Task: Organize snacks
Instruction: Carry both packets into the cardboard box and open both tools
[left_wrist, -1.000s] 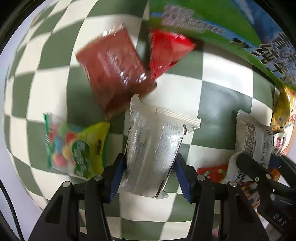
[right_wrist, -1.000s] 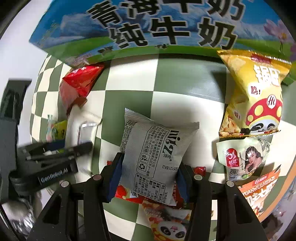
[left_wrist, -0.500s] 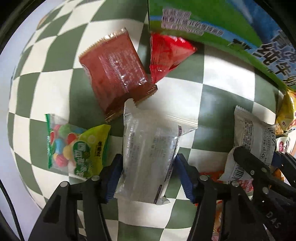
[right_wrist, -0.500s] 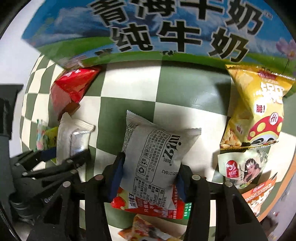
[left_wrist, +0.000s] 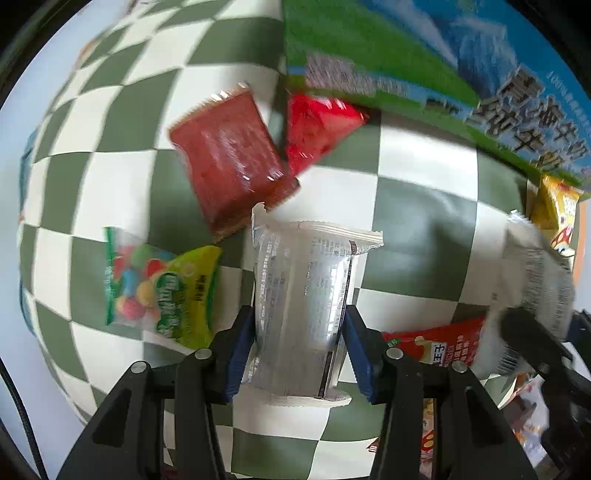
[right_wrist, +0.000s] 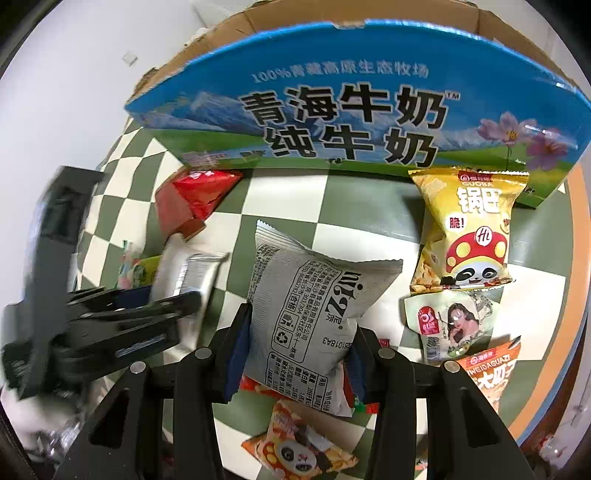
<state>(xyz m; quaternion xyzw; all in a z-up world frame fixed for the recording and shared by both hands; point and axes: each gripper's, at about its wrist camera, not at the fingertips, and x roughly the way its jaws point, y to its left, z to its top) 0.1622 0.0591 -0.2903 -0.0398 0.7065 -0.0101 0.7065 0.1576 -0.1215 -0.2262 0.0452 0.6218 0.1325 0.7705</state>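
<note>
In the left wrist view my left gripper points straight down, and its blue pads press the sides of a silver-white snack packet held just above the checked cloth; the jaws are still closing. My right gripper grips a grey printed packet, lifted off the snacks below, and its jaws are closing too. The right wrist view also shows the silver packet at its left. The grey packet appears blurred at the right edge of the left wrist view.
An open blue-and-green milk carton box stands behind. On the checked cloth lie a dark red packet, a red packet, a candy bag, yellow chips, a portrait packet and a panda packet.
Both grippers have risen with their packets, the right one more, so the box's open top now shows. The left jaws have squeezed tighter on the silver packet.
</note>
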